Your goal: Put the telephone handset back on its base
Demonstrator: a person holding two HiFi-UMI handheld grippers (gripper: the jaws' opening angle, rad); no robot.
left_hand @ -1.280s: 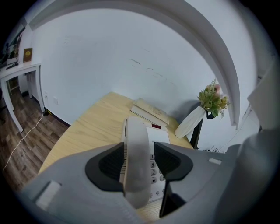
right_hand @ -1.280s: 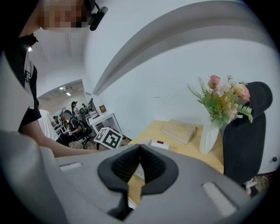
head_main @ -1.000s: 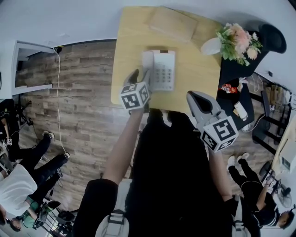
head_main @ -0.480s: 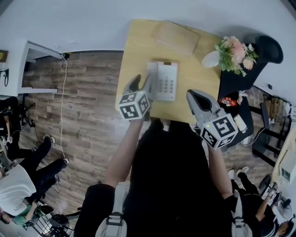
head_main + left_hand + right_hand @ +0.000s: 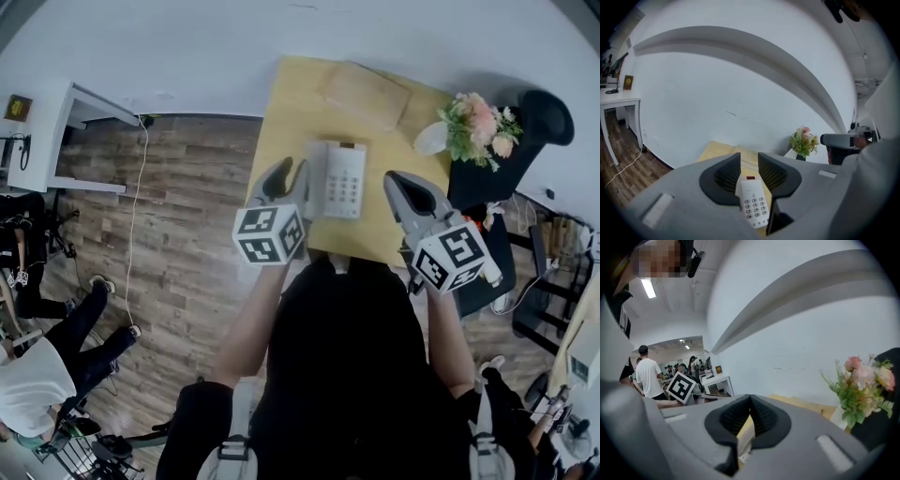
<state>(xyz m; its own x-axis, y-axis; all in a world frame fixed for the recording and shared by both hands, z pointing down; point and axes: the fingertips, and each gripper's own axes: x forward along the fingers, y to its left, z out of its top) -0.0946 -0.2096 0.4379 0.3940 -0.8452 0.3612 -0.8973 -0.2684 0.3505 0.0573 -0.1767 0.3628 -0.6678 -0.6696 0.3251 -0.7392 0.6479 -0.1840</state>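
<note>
A white telephone base with a keypad stands on the yellow table. Its handset lies along the base's left side. My left gripper hangs just left of the phone and above it. Its jaws have just been closing; they still stand apart with nothing between them, and the keypad shows through the gap. My right gripper hovers to the right of the phone, its tips touching and holding nothing.
A flat wooden board lies at the table's far side. A flower bunch and a black chair stand at the right. A white desk, a floor cable and seated people are at the left.
Both grippers have lifted up and back from the phone. The left gripper's jaws, earlier wide beside the handset, now stand narrower and clear of it.
</note>
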